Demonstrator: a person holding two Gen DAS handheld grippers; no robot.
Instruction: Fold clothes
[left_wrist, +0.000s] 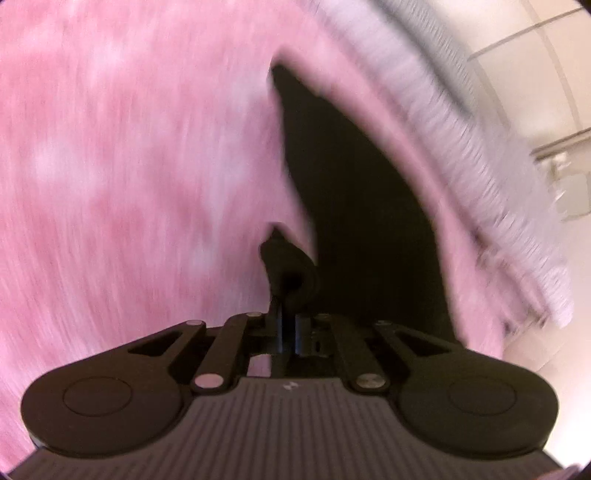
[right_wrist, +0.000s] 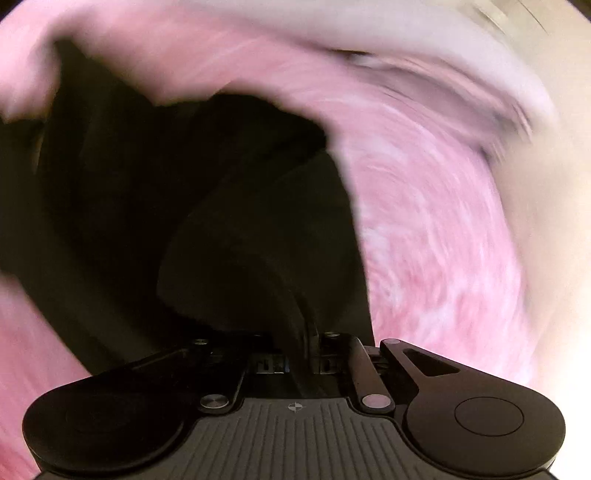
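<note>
black garment (left_wrist: 354, 229) is reading as soft, light, limp cloth, no stiffness, prob slipping if pinched thin, so best grabbing at an edge/corner w/ a doubled bit of fabric. left gripper (left_wrist: 286, 273) is clamping shut on a bunched edge of it, cloth running off toward 1 o'clock over the pink fuzzy blanket (left_wrist: 129, 166). right gripper (right_wrist: 303, 325) is also pinching it closed, fabric draping away to 10-11 o'clock. both views are blurring, fold state of the garment can't tell
</note>
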